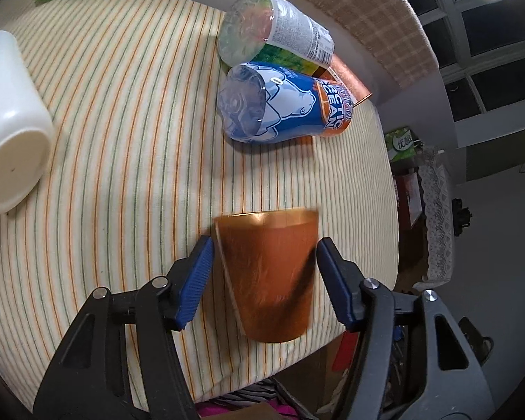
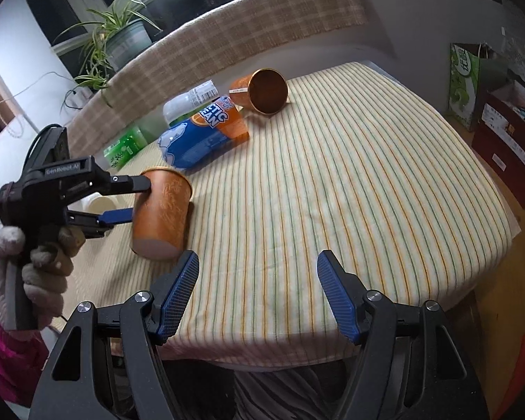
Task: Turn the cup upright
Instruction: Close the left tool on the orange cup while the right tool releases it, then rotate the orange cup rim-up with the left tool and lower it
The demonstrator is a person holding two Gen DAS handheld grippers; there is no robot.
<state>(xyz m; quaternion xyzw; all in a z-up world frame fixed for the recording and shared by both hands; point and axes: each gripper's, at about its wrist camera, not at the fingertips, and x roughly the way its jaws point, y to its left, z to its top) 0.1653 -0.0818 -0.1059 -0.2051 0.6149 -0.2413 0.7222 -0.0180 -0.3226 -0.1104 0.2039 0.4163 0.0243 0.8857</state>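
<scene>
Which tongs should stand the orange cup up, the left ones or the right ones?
The left tongs. The orange cup already sits between their two blue fingers, with small gaps showing on each side. The right tongs are open over bare striped tablecloth, with nothing between them.

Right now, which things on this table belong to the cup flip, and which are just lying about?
Job:
copper cup between the left gripper fingers, blurred
second copper cup on its side
right gripper, open, holding nothing

Lying about:
Arctic Ocean bottle
clear bottle
white cup
green tea bottle
</scene>
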